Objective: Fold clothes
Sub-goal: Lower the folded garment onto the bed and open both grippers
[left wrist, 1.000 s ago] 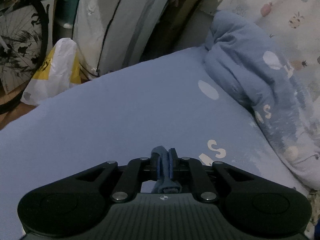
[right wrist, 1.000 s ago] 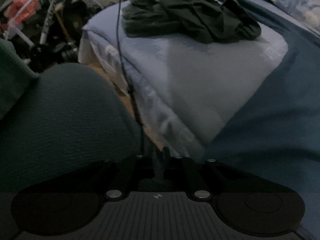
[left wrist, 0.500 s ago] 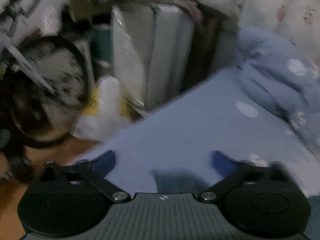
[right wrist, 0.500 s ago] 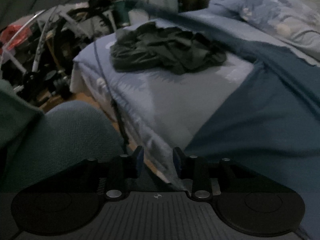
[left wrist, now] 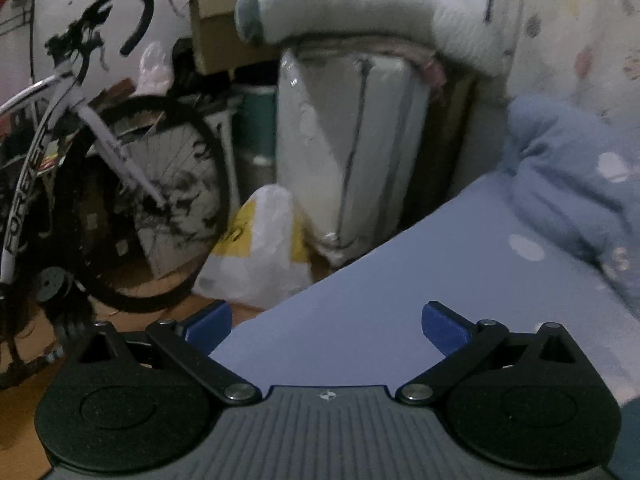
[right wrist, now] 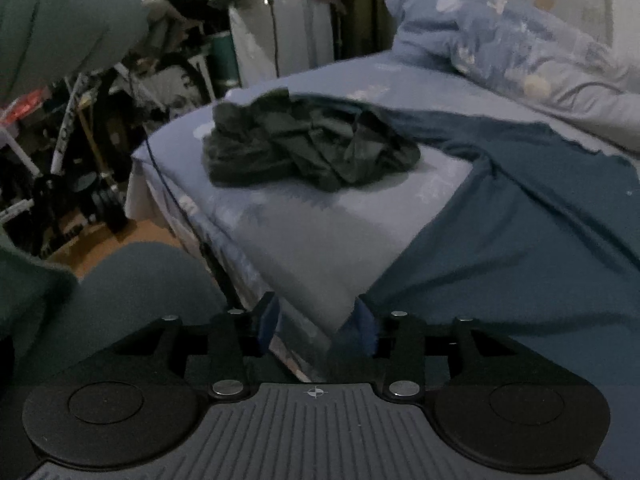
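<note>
It's a dim, cluttered bedroom, with a bed dressed in a pale blue sheet (left wrist: 400, 304) taking up the near side and a wooden floor beyond its edge. In the left wrist view, a white-framed bicycle (left wrist: 100, 184) leans among the clutter at nine o'clock, a white and yellow plastic bag (left wrist: 260, 252) slumps on the floor just beside the bed's corner, its contents not visible, and a tall white zipped storage bag (left wrist: 344, 148) stands upright behind it at twelve o'clock with a rolled grey-white blanket (left wrist: 360, 12) lying across its top. A bunched light blue patterned quilt (left wrist: 576, 192) is heaped on the bed at three o'clock. The left gripper (left wrist: 326, 322) is held above the sheet near the bed's edge, its blue fingertips (left wrist: 444, 322) spread wide with nothing between them. From the right wrist view, a crumpled dark green garment (right wrist: 308, 144) lies in a heap on the sheet at twelve o'clock, close to the bed's left edge, and a dark teal cloth (right wrist: 520, 220) is spread flat over the bed from two to four o'clock, its upper edge running just behind the heap. The right gripper (right wrist: 316, 326) sits low at the near corner of the bed, fingers moderately parted and empty, with the teal cloth's near edge just beside its right finger. The person's grey-green clothing (right wrist: 132, 292) fills eight o'clock.
</note>
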The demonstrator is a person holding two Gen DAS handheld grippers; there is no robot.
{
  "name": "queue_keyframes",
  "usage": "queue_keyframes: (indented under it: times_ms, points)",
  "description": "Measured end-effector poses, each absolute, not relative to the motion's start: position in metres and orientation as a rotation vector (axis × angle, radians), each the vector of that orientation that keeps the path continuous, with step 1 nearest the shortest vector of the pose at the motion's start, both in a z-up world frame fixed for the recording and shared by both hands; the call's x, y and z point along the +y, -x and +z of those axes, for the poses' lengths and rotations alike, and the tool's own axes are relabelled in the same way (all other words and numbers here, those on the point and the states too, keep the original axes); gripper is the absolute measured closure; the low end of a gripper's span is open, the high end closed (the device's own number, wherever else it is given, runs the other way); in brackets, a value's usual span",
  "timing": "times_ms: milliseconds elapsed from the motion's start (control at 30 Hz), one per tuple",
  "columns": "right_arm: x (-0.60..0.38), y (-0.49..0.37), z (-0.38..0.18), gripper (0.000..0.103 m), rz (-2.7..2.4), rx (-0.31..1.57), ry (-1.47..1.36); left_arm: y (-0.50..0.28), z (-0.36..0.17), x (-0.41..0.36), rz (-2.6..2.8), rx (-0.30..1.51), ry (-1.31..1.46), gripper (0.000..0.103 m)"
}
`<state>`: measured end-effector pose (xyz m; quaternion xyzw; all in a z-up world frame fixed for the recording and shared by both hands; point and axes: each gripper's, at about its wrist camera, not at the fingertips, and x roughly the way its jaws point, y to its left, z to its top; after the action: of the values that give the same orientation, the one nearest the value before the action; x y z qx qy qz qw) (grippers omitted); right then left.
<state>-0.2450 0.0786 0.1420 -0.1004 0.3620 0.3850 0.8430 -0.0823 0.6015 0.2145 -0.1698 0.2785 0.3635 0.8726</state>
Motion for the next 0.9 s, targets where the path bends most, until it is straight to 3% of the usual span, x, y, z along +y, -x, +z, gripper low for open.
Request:
queue_keyframes:
  times_ms: [167, 433, 600, 900]
  points:
    - [0.049, 0.246, 0.175, 0.048, 0.771, 0.678, 0.189, 0.107, 0.234, 0.546, 0.601, 0.512, 0.307, 0.000]
    - [-0.062, 0.245, 0.234, 0.020, 0.598, 0.509, 0.158, 0.143, 0.229, 0.412, 0.249, 0.491, 0.225, 0.000]
    - [-0.143, 0.253, 0.243, 0.012, 0.483, 0.422, 0.067, 0.154, 0.185, 0.331, 0.075, 0.567, 0.253, 0.000]
    - [-0.220, 0.244, 0.218, 0.012, 0.347, 0.372, -0.097, 0.143, 0.061, 0.239, -0.017, 0.861, 0.249, 0.000]
